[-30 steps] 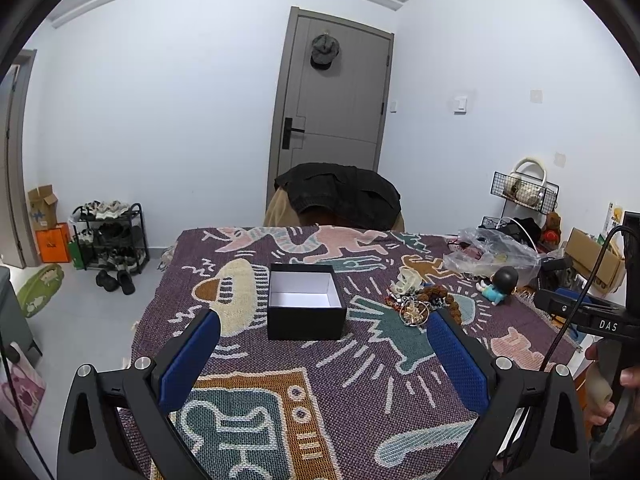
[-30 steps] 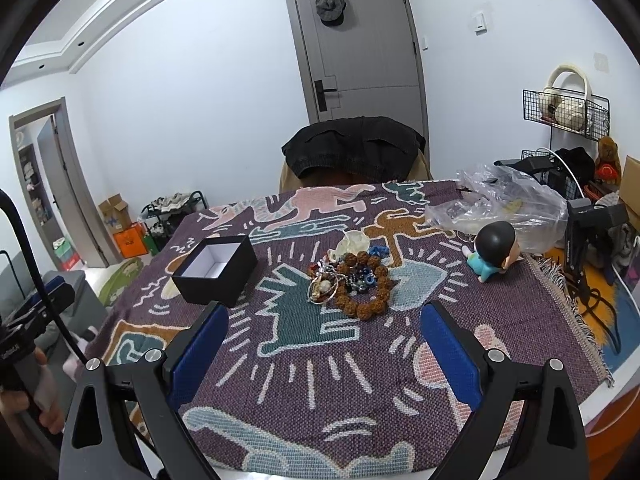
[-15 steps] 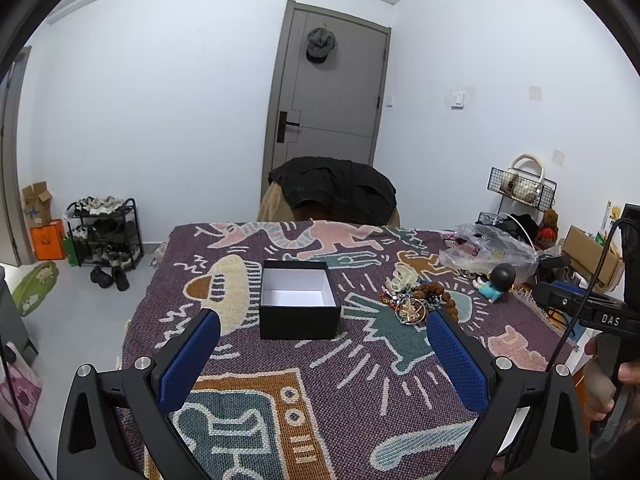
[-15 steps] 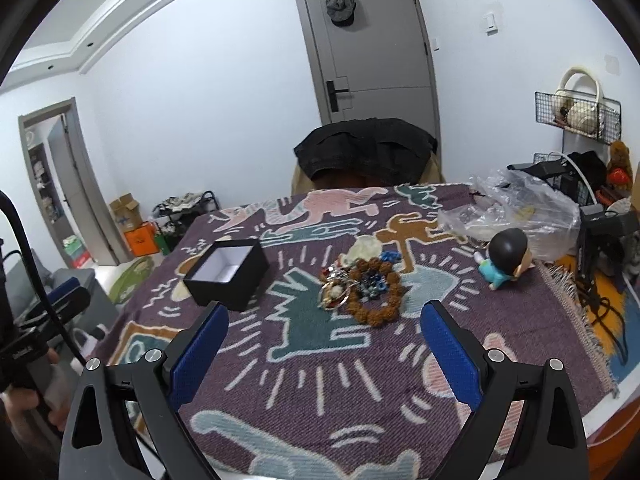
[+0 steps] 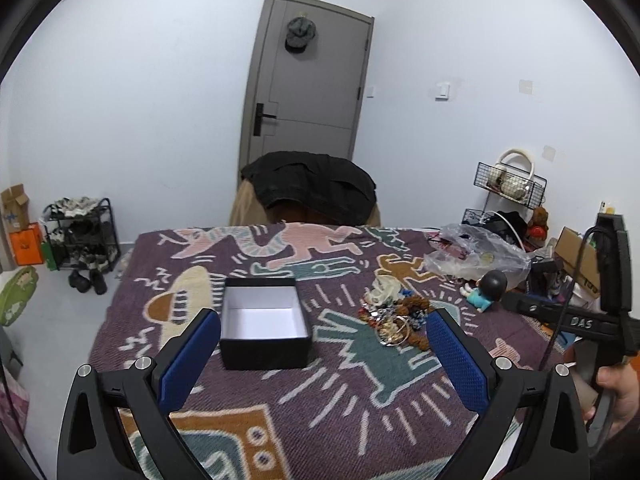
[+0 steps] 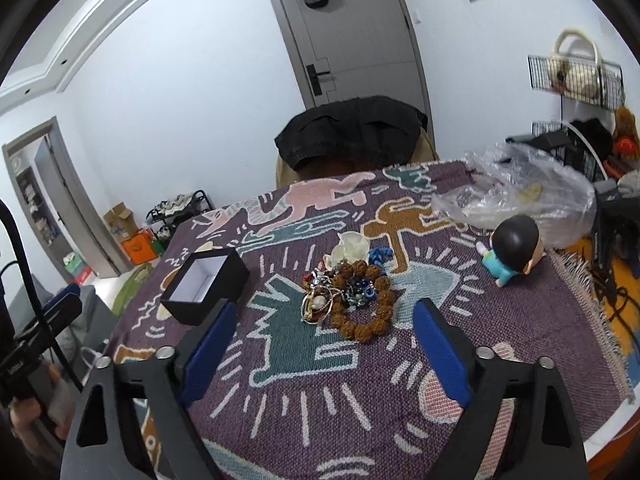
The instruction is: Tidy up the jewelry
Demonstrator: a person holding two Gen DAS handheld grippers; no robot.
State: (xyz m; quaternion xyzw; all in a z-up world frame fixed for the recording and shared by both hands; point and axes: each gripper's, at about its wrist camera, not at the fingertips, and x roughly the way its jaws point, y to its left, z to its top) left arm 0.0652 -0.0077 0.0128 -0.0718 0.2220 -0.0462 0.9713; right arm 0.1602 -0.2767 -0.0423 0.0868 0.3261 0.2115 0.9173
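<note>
Two tools, left (image 5: pixel 323 328) and right (image 6: pixel 320 324), spread, empty. Bead bracelet (image 6: pixel 363 302): light, stiff-beaded; best pinched across one rim, toward box (image 6: pixel 205 285).

A patterned cloth (image 6: pixel 500 320) covers what seems a table, carrying box (image 6: pixel 206 286), jewelry (image 6: pixel 348 296), figurine (image 6: pixel 514 250), bag (image 6: pixel 520 196).

Bare patterned cloth (image 6: pixel 320 392) between the wide-spread blue pads (image 6: pixel 208 348) and the jewelry heap (image 6: pixel 352 296). Black box (image 6: pixel 206 286) off to the left, a strip of cloth between it and the heap. Doll figurine (image 6: pixel 514 248) and plastic bag (image 6: pixel 516 196) crowding the right rear. Box (image 5: pixel 264 322) dead ahead from the left wrist view, top open.
</note>
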